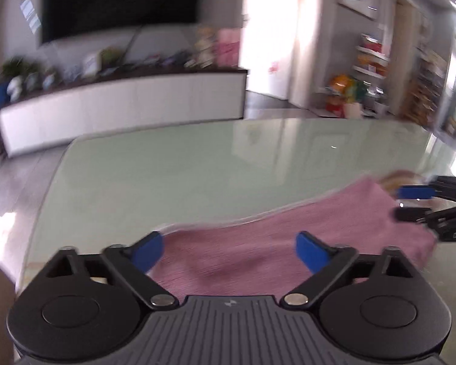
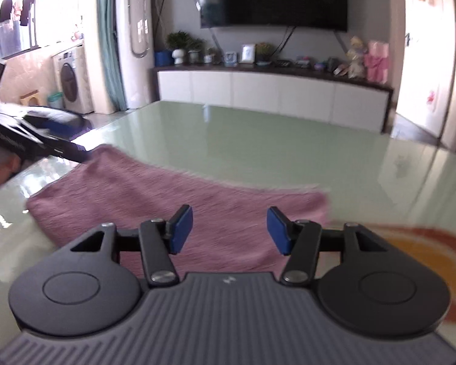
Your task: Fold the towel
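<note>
A pink towel [image 1: 273, 237] lies flat on the pale green glass table [image 1: 182, 167], near its front edge. My left gripper [image 1: 229, 252] is open and empty, its blue pads above the towel's left part. My right gripper [image 2: 229, 228] is open and empty, above the towel [image 2: 155, 194] near its right end. The right gripper also shows at the right edge of the left wrist view [image 1: 410, 202], beside the towel's right end. The left gripper shows at the left of the right wrist view [image 2: 73, 149], by the towel's far left corner.
The table [image 2: 273, 143] stretches far beyond the towel. An orange and red pattern [image 2: 434, 243] lies under the glass at the right. A white TV cabinet [image 2: 273, 91] with ornaments stands behind the table. A washing machine [image 2: 73, 79] is at the far left.
</note>
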Demonstrator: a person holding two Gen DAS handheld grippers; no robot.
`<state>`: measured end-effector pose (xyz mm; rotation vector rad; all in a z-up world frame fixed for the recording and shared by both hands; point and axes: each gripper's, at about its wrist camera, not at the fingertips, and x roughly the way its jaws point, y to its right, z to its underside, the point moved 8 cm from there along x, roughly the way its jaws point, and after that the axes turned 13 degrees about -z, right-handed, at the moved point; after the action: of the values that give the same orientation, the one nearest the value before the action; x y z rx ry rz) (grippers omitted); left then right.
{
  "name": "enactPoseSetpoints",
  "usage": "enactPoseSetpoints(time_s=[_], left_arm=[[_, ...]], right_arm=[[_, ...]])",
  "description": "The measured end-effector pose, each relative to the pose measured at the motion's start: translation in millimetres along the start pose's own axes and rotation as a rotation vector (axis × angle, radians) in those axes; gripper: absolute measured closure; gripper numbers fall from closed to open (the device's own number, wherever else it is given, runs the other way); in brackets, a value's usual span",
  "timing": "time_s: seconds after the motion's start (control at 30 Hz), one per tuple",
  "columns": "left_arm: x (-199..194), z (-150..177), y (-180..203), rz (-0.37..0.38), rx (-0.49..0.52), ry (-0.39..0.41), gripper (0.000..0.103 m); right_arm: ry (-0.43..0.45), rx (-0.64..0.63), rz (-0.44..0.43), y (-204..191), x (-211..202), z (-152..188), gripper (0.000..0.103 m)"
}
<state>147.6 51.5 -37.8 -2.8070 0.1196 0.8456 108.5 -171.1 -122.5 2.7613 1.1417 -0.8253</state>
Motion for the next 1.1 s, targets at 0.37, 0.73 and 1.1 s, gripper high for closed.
enactPoseSetpoints(time_s=[0.37, 0.73, 1.1], left_arm=[[23.0, 43.5, -0.3, -0.18, -0.112, -0.197, 0.0], [-15.5, 51.9, 42.4, -0.226, -0.124, -0.083, 0.001], [-22.2, 80.9, 20.1, -0.292, -0.194, -0.102, 0.001]], right_arm=[[-0.091, 0.064, 0.181, 29.6, -20.7, 27.5, 0.042], [0.039, 0.149, 0.159, -10.0, -32.4, 30.3, 0.024], [0.096, 0.156, 0.192, 5.8, -77.0, 38.1, 0.024]])
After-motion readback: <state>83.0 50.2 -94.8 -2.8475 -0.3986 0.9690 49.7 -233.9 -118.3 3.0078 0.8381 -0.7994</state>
